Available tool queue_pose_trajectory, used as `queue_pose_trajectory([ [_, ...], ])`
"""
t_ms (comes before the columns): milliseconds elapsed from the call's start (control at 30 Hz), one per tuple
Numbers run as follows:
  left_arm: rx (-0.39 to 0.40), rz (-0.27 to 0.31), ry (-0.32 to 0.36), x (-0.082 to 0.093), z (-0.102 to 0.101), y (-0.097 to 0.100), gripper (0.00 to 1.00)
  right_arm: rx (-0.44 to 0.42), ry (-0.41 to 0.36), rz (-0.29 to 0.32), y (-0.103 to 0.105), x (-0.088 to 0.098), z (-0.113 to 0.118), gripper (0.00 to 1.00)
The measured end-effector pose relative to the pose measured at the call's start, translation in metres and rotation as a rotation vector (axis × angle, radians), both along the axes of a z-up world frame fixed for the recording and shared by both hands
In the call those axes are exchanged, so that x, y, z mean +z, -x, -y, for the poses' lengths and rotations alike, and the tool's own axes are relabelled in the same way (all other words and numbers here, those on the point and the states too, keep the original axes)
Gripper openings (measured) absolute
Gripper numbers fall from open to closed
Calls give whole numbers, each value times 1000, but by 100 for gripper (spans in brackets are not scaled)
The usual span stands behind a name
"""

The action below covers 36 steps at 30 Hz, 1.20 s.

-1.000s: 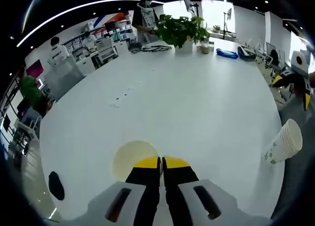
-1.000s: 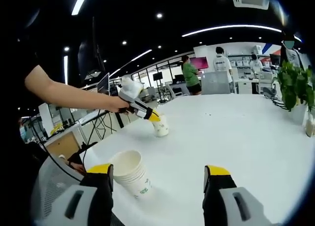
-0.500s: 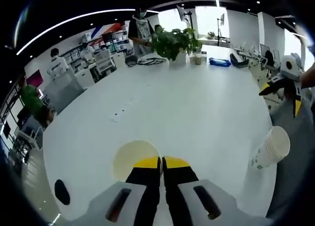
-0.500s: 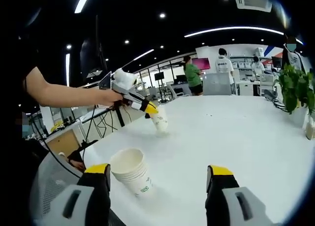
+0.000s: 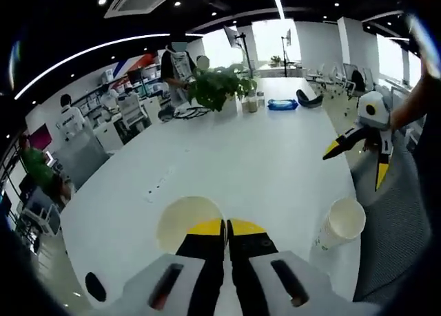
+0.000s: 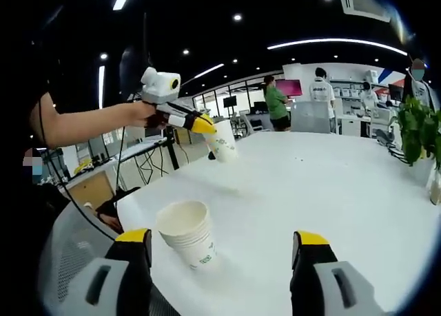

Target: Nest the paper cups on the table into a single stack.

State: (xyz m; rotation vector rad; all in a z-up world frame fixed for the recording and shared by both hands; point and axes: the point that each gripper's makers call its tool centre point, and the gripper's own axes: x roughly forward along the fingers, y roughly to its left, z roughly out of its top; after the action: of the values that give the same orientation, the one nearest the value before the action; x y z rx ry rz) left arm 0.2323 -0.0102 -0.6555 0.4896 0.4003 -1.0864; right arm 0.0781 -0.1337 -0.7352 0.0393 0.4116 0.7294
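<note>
In the right gripper view, a single cup is clamped by the left gripper at upper left — lifted off the table. The cup stack is seen at lower left, beside the right gripper, whose jaws are spread wide and hold nothing.

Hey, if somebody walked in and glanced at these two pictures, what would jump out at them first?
Probably the single paper cup held in the air over the white table, pinched at its rim by the left claw. Next, the nested stack of cups standing near the table's edge, just ahead of the open right claw. In the left gripper view, the held cup's open mouth sits right behind the shut yellow tips.
</note>
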Motion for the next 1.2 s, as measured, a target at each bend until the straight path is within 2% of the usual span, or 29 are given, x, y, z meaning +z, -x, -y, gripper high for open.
queue_pose_trajectory([
  [167,-45,18,18,16,11,18,0,-4,-11,0,0,1,1,85],
  [400,-118,24,17,27,24,46,0,-5,-17,2,0,2,1,86],
  [500,-151,22,20,28,27,57,0,-7,-15,4,0,2,1,86],
  [967,-181,18,22,32,30,83,0,-9,-14,8,-1,3,2,86],
  [1200,-238,-9,43,31,37,105,0,-7,-13,9,0,3,2,87],
])
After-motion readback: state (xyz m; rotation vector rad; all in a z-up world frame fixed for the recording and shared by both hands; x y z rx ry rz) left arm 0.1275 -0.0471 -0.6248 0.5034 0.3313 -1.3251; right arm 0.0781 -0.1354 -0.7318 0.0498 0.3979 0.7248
